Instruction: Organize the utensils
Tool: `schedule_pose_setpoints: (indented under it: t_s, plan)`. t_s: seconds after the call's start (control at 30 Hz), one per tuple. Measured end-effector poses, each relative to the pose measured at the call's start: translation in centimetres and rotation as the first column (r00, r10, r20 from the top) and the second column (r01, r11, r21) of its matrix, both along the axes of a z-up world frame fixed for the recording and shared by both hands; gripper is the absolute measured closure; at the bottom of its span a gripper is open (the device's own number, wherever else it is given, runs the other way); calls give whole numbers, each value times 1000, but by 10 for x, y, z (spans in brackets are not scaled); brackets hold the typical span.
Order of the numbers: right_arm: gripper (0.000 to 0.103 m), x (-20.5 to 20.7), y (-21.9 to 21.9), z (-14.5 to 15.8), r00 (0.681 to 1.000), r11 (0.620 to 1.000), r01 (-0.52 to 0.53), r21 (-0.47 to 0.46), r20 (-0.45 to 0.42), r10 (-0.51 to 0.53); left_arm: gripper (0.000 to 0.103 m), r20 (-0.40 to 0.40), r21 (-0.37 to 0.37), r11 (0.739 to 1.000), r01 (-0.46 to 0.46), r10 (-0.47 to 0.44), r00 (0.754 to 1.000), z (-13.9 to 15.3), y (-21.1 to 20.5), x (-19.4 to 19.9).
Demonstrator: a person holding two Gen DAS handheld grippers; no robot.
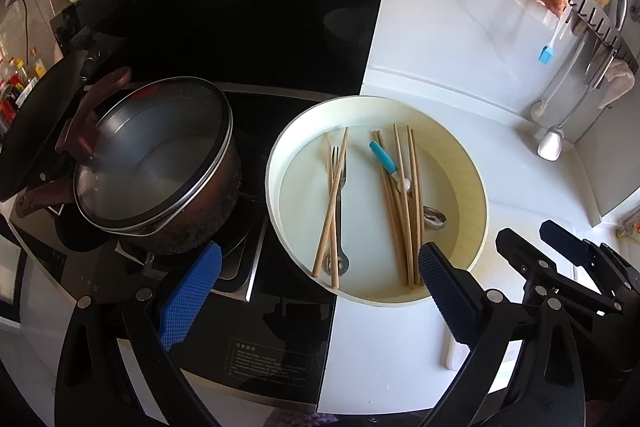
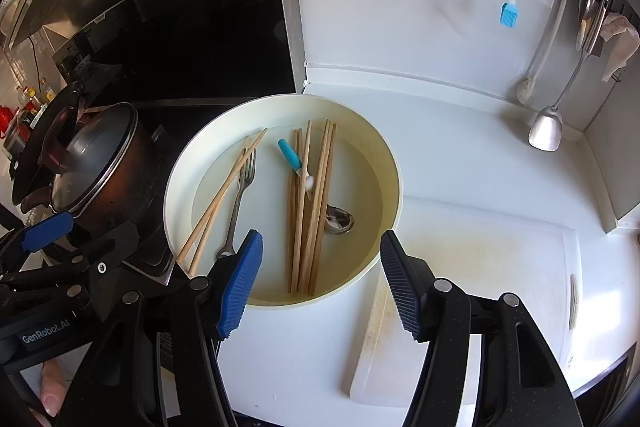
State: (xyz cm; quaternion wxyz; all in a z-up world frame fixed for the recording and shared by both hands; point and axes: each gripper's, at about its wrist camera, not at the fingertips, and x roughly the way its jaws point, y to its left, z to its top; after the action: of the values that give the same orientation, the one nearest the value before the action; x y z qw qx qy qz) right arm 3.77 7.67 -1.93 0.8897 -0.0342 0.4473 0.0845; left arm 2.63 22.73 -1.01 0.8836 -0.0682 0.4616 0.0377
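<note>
On the white counter beside the stove, a cream basin point(image 2: 384, 163) holds loose chopsticks point(image 2: 310, 211), a fork point(image 2: 236, 203) and a spoon point(image 2: 339, 219). Both grippers, left point(image 1: 320, 287) and right point(image 2: 320, 279), hover wide open and empty at its near rim. The chopsticks look light, stiff and slick; I'd pinch the bundle mid-length.

One round cream plastic basin point(image 2: 280, 301) is sitting on the counter, holding one steel fork point(image 2: 240, 195), one steel spoon point(image 2: 339, 219) and one small blue-handled tool point(image 2: 291, 155). About eight wooden chopsticks point(image 2: 308, 211) are lying inside; overlaps are blurring the exact count.
</note>
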Motion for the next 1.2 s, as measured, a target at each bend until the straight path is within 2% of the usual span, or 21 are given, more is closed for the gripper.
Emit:
schedule_pose_setpoints:
  t_s: [0.17,1.2]
  plan:
    - [44,-1,-1,0,1000,1000,-3,1,-1,3,6,-39,45,999,-20,22,999,-1,-2,4]
    - [44,-1,1,-2,1000,1000,0,-1,-1,0,6,-76,6,999,-50,51,996,-8,7,7]
